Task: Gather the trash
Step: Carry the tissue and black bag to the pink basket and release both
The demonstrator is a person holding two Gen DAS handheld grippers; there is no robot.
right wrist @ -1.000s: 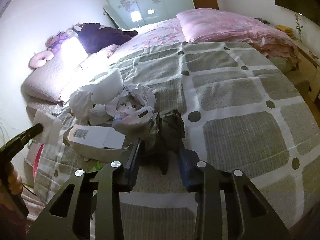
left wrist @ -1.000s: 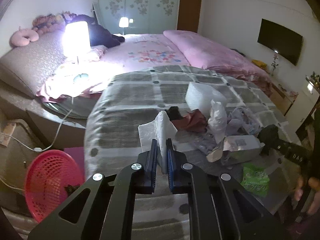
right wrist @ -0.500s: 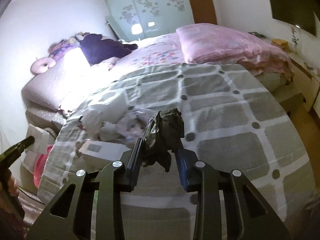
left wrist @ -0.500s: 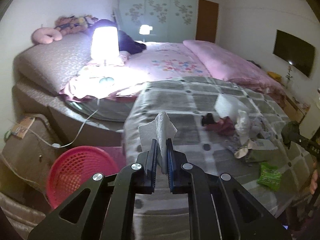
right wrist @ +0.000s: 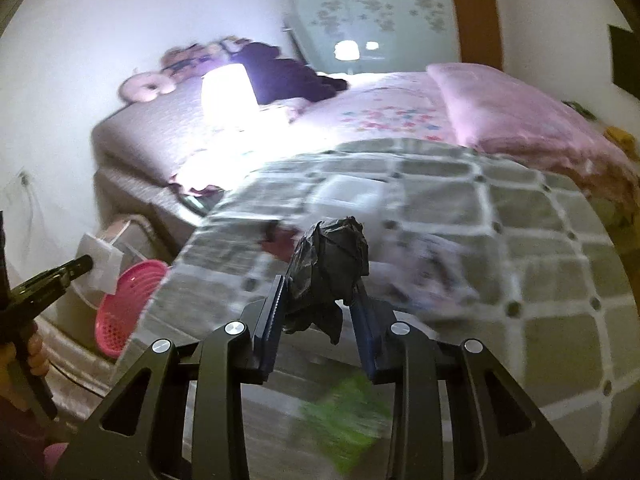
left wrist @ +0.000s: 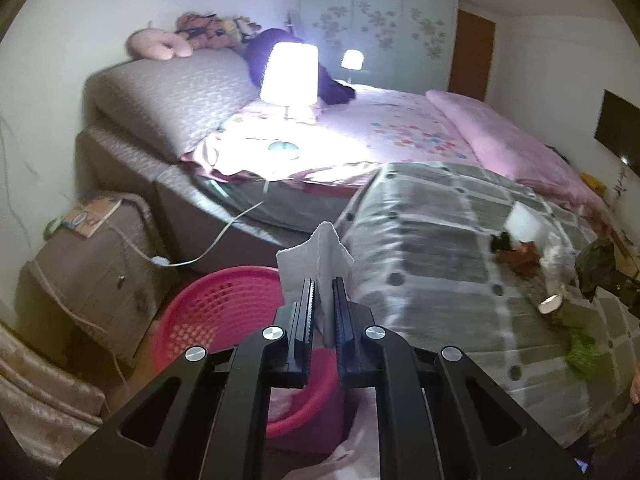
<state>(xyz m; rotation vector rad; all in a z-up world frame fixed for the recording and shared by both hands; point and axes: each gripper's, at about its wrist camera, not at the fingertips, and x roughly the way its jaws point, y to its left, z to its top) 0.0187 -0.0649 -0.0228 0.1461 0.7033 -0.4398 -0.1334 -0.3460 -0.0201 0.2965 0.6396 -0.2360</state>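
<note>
My left gripper [left wrist: 323, 284] is shut on a folded white tissue [left wrist: 316, 252] and holds it above the near rim of a red plastic basket [left wrist: 224, 312] on the floor beside the bed. My right gripper [right wrist: 320, 292] is shut on a crumpled black plastic bag [right wrist: 330, 264], held above the grey checked blanket [right wrist: 460, 216]. More trash lies on the blanket: a white foam block [left wrist: 524, 222], dark red scraps [left wrist: 516, 254], crumpled paper [right wrist: 432, 272] and a green wrapper [right wrist: 348, 420]. The right wrist view also shows the left gripper [right wrist: 86, 264] with the tissue and the basket [right wrist: 124, 308].
A lit lamp [left wrist: 290, 76] stands on the pink bed, its cord [left wrist: 208, 248] trailing to the floor. A brown cabinet [left wrist: 88, 268] stands left of the basket. A pink duvet [left wrist: 512, 140] lies at the far right. Plush toys [left wrist: 160, 44] sit on the headboard.
The left gripper has swung left off the blanket with the tissue, to over the basket. The right gripper has lifted the black bag off the bed and moved left.
</note>
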